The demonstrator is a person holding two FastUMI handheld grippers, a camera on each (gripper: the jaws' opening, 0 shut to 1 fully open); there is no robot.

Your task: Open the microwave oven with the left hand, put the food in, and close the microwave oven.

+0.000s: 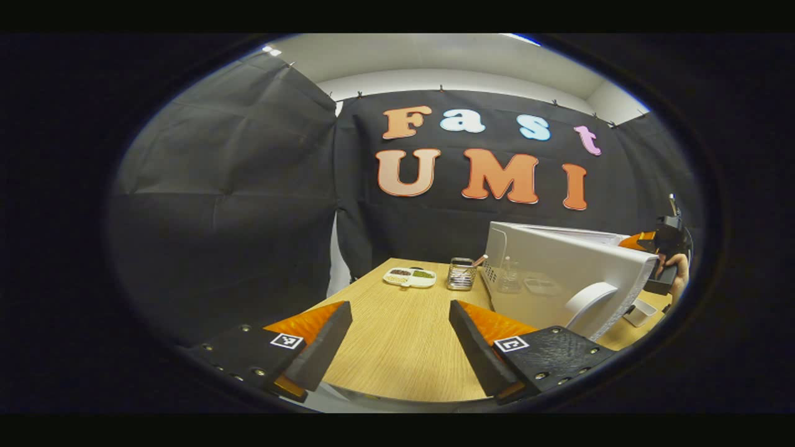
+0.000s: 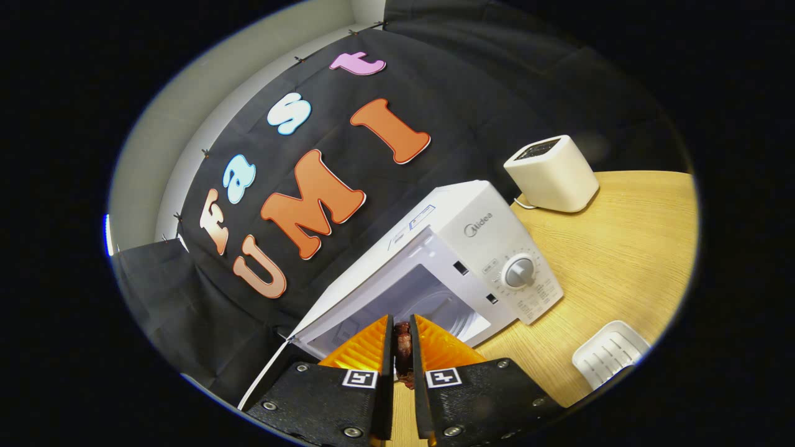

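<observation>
The microwave oven point(image 2: 453, 261) is seen standing on the wooden table point(image 2: 621, 248) with its door point(image 1: 577, 279) swung open, and a dark reddish piece of food point(image 2: 404, 347) is held just in front of its open cavity, pinched between both fingers of the right gripper point(image 2: 402, 354). The left gripper point(image 1: 400, 338) is held off to the side of the microwave oven's door, over the table, its jaws spread wide and nothing between them. Beyond the microwave oven a white toaster-like box point(image 2: 551, 174) is seen, and a white ridged tray point(image 2: 612, 354) lies in front of its dial panel.
</observation>
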